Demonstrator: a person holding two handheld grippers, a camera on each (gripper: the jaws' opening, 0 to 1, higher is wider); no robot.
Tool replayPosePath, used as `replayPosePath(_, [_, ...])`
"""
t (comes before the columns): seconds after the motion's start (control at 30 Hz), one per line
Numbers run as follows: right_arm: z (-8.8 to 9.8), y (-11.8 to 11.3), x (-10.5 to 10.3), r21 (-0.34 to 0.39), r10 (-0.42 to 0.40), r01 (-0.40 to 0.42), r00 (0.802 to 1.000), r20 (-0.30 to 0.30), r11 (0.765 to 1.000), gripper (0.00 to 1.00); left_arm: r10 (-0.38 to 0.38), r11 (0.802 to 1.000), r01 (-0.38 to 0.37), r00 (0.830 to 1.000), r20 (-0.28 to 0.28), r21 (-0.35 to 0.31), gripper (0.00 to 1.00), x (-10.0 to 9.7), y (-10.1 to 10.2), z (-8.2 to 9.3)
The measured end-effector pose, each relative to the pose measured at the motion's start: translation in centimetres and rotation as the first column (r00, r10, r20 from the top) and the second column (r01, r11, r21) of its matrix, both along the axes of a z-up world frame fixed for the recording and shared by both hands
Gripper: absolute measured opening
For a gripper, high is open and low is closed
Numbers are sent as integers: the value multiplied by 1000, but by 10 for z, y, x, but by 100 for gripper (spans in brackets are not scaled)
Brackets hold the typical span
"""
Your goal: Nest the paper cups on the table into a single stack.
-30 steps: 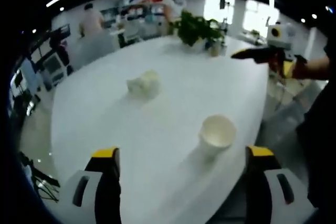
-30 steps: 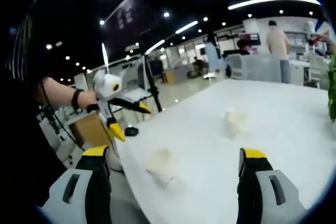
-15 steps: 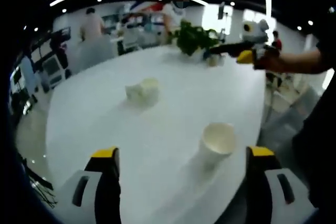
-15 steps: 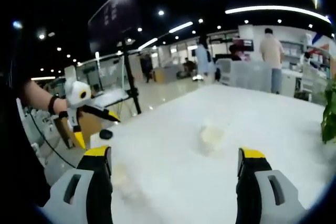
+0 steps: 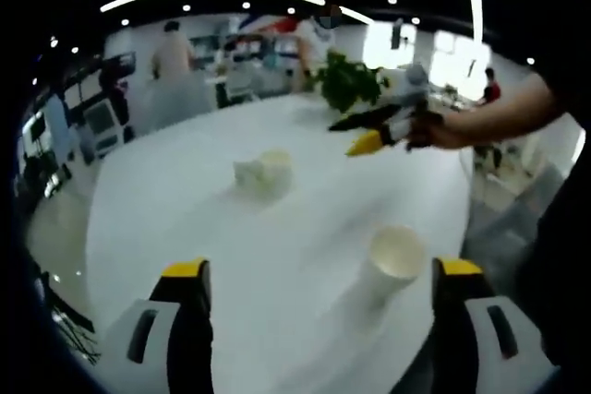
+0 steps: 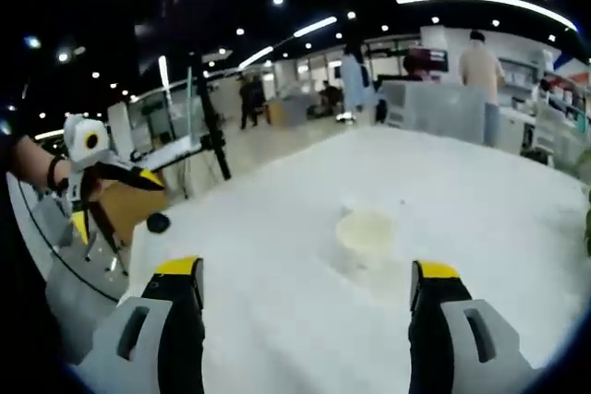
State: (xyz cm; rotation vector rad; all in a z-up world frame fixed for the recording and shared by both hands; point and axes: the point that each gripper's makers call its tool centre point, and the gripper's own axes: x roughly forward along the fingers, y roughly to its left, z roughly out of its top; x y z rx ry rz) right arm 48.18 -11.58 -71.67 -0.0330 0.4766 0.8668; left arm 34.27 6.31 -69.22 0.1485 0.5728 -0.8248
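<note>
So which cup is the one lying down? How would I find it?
Look at the big white table. Out in its middle, before the green plant, a white paper cup lies on its side. The other cup, near the edge, stands upright.

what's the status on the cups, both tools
Left tool open, empty, near cup upright ahead. Right tool open, empty, lined up on far cup. Cups apart, unstacked. Nothing between.
</note>
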Motion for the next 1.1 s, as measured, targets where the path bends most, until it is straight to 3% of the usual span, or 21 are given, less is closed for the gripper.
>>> replayPosePath(0.13, [-15,6,14,23,-28,29,999,-37,999,91,4,1000,-4,1000,10,-7,99,1,1,3])
replayPosePath(0.43, [-33,12,32,-40,-18,17,999,-38,999,89,19,1000,-19,1000,23,-4,99,5,6,3])
replayPosePath(0.57, [-31,19,34,8,-39,39,997,-65,999,90,24,1000,-24,999,37,-12,99,6,4,5])
replayPosePath(0.9, [-49,20,53,20,-58,60,994,-94,998,86,30,999,-30,1000,4,-44,99,5,3,-1])
replayPosePath(1.1, [-55,19,66,-9,-68,68,995,-79,998,85,24,999,-24,1000,1,-44,99,2,2,-5])
